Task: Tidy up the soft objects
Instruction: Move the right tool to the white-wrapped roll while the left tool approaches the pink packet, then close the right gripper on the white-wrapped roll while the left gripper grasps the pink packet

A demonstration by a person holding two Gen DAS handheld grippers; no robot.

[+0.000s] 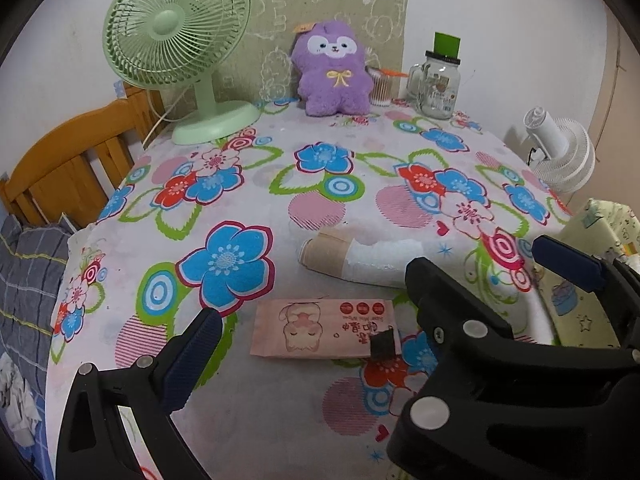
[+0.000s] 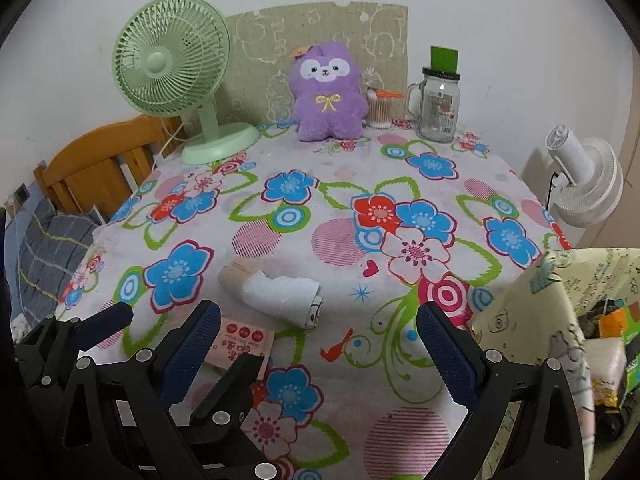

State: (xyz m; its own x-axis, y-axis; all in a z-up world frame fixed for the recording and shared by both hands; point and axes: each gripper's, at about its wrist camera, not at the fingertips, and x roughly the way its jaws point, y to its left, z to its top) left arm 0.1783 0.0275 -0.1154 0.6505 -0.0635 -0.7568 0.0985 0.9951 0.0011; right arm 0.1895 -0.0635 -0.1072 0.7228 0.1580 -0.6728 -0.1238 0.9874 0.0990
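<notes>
i see a table (image 2: 344, 384) under a flowered cloth, its far edge against the wall and its left edge beside a wooden bed frame (image 2: 92, 164). along the far edge stand a green fan (image 1: 180, 40), a purple plush (image 1: 332, 68) and a glass jar (image 1: 438, 84). the wide middle of the cloth is open. nearer me lie a rolled cloth (image 1: 360, 258) and, just in front of it, a pink wipes pack (image 1: 320, 328), both clear of every edge. a patterned box (image 2: 532, 320) stands at the right edge, with a white fan (image 2: 584, 184) behind it. my left gripper (image 1: 312, 356) hovers low over the pack, jaws spread wide, holding nothing. my right gripper (image 2: 320, 340) hangs beside it on the right, jaws also spread wide and empty, aimed at the roll.
</notes>
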